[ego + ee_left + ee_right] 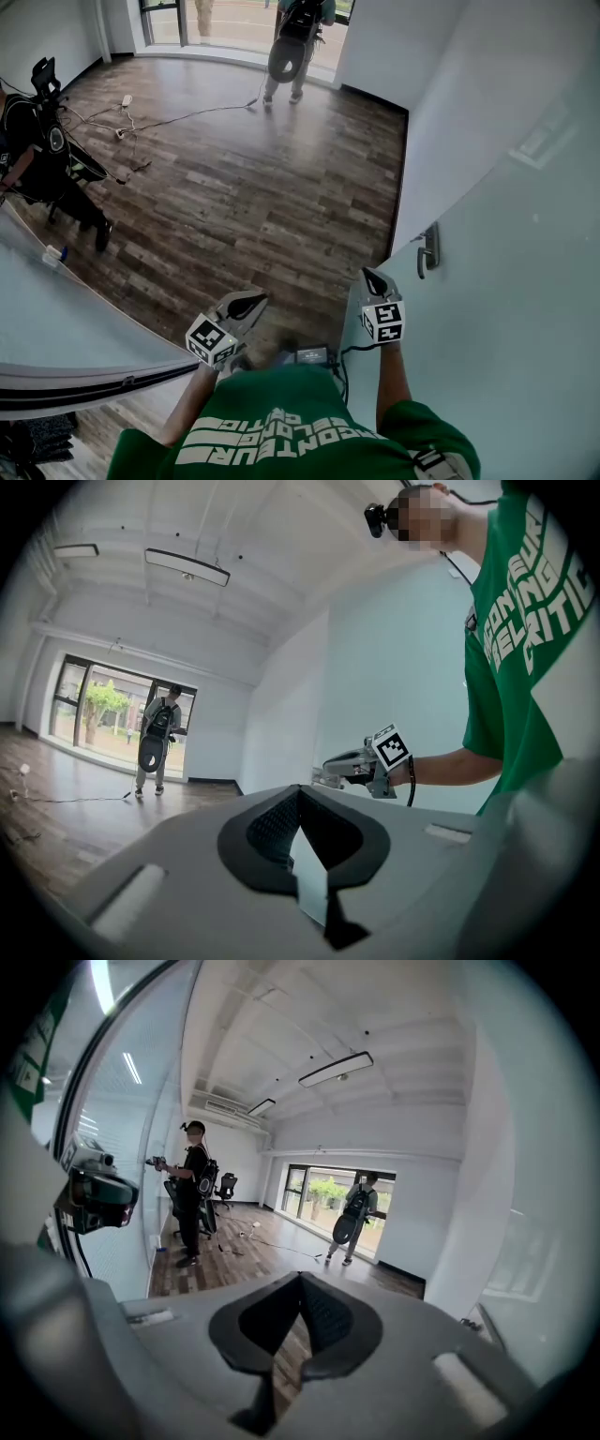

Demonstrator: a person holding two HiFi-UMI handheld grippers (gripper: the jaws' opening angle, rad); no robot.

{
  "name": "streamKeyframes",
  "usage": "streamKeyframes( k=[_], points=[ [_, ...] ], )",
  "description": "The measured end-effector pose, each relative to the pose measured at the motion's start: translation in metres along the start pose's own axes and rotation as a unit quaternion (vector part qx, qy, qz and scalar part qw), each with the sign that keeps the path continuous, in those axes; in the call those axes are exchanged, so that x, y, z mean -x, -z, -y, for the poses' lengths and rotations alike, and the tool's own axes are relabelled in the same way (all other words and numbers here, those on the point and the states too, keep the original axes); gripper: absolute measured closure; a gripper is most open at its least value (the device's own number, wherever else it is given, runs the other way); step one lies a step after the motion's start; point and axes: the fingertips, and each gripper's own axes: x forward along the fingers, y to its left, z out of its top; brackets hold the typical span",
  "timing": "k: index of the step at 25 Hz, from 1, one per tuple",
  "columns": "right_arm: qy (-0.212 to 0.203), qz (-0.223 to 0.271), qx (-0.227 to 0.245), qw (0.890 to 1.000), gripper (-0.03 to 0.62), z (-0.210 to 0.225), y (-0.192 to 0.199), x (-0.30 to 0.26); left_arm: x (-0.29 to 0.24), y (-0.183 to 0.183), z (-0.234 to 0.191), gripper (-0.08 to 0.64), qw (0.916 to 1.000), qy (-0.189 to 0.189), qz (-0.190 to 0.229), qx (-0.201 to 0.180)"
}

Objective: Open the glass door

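Fingers (330, 1314) of the right gripper (375, 279) are seen pressed tip to tip, with nothing held between them. Over on the left gripper (246, 305), the fingers (267, 829) are closed and empty as well. Just right of the right fingertips the glass door (506, 281) is found, its handle (428, 249) ahead of them and untouched. Beyond, a wooden floor (234, 187) is spread out, and a person (291, 47) is seen far off by the window (234, 19).

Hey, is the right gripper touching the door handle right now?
Apart. The head view shows the right gripper short of the door handle, with a plain gap between them. Its jaws are shut on nothing.
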Motion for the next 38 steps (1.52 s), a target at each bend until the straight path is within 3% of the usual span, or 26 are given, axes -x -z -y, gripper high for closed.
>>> streamKeyframes(
  k=[9, 15, 23, 38],
  points=[
    [-0.05, 0.014, -0.023, 0.998, 0.598, -0.035, -0.018, -0.009, 0.011, -0.001, -0.013, 0.545, 0.9996, -0.027, -0.003, 0.008],
    [-0.078, 0.015, 0.02, 0.997, 0.598, -0.066, -0.031, -0.009, 0.012, 0.002, -0.022, 0.545, 0.9991, -0.042, -0.003, 0.01],
    [-0.123, 0.02, 0.02, 0.992, 0.598, -0.098, -0.037, -0.015, 0.014, 0.005, -0.032, 0.545, 0.9985, -0.053, -0.001, 0.017],
    [-0.126, 0.011, 0.011, 0.992, 0.6, -0.096, -0.033, -0.022, 0.012, 0.006, -0.041, 0.545, 0.9983, -0.055, -0.006, 0.018]
  ],
)
